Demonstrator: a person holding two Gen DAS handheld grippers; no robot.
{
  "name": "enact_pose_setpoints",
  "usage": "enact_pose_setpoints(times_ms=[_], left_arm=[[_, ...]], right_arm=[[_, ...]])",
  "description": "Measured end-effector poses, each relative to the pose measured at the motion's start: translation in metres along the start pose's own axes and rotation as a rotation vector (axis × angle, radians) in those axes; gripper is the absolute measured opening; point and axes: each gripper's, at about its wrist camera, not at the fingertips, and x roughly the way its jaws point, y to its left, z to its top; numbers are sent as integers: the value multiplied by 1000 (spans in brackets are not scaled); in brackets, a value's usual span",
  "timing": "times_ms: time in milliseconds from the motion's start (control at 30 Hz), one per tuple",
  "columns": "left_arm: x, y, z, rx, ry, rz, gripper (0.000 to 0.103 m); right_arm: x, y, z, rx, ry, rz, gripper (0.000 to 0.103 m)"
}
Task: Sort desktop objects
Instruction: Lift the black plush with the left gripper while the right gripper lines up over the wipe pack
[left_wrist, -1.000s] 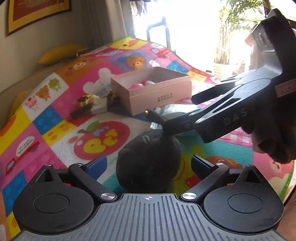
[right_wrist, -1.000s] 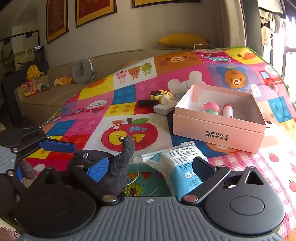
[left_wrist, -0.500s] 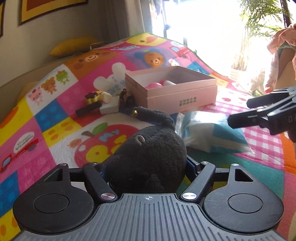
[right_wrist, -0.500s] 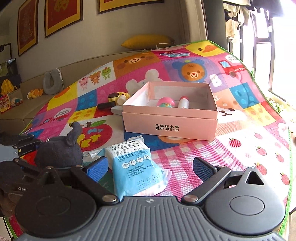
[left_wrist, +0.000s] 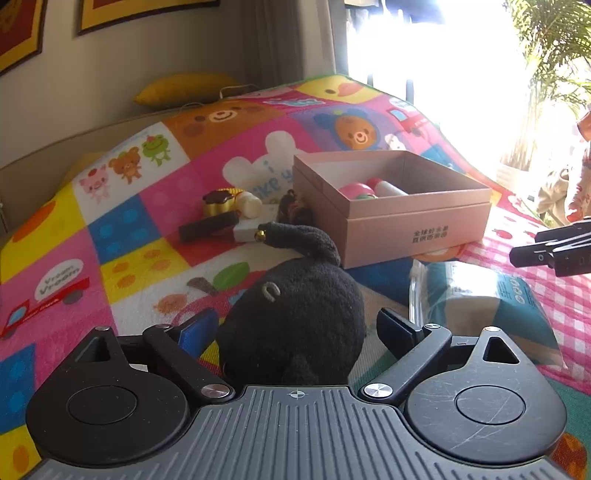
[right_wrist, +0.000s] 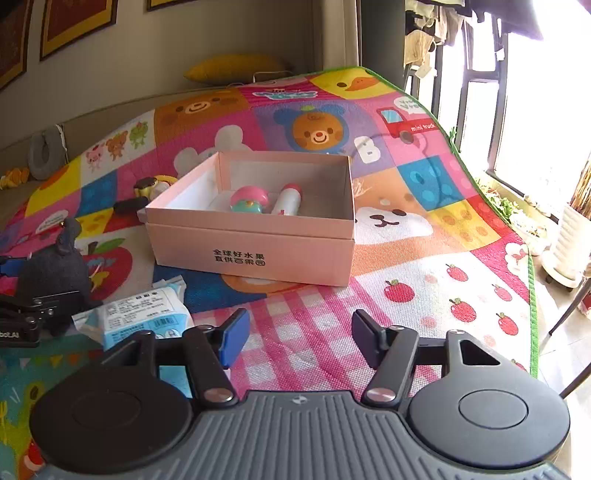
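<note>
Plush toy (left_wrist: 295, 317), black, sits on the bright cartoon play mat (right_wrist: 424, 288) between the left gripper's (left_wrist: 295, 328) opening fingers, untouched. Rightward lie a blue wipes pack (right_wrist: 144, 314) and pink box (right_wrist: 258, 240). Right gripper (right_wrist: 295, 332) is closing on nothing, near a sunny window (right_wrist: 535, 110).

A box (right_wrist: 255, 240) is set on the mat (right_wrist: 406, 295); a toy (right_wrist: 249, 201) and a tube (right_wrist: 288, 199) lie inside it. A packet (right_wrist: 140, 314) lies in front of the box, with a plush (left_wrist: 295, 317) to its left. Small items (left_wrist: 225, 214) are clustered left of the box, behind the plush.
</note>
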Motion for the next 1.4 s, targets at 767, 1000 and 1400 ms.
enact_pose_setpoints(times_ms=[767, 1000, 1400], left_arm=[[-2, 8, -3, -75, -3, 16, 100], [0, 14, -3, -118, 8, 15, 101], [0, 15, -4, -123, 8, 14, 101]], right_arm=[[-50, 47, -18, -68, 21, 271, 96], [-39, 85, -33, -206, 25, 236, 96], [-23, 38, -45, -33, 121, 136, 103]])
